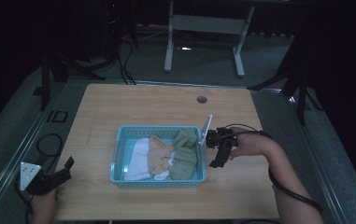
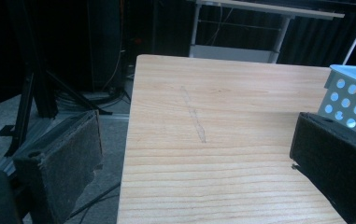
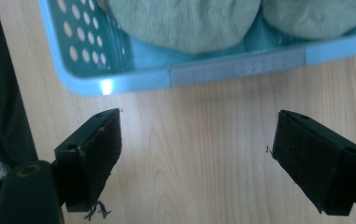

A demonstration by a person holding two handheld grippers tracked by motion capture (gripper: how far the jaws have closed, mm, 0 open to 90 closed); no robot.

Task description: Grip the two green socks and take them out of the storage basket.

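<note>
A light blue perforated basket sits mid-table holding a white cloth, a tan cloth and two rolled green cloths. My right gripper hovers just right of the basket, pointing down, jaws wide apart and empty. In the right gripper view the basket's rim and the green cloths lie just beyond the open gripper. My left gripper rests at the table's front left corner, open and empty. In the left gripper view the gripper frames bare wood, with the basket's corner at right.
The wooden table has a round cable hole near its far edge. Beyond it stand a white-legged desk and dark tripod stands. Cables lie on the grey floor left of the table.
</note>
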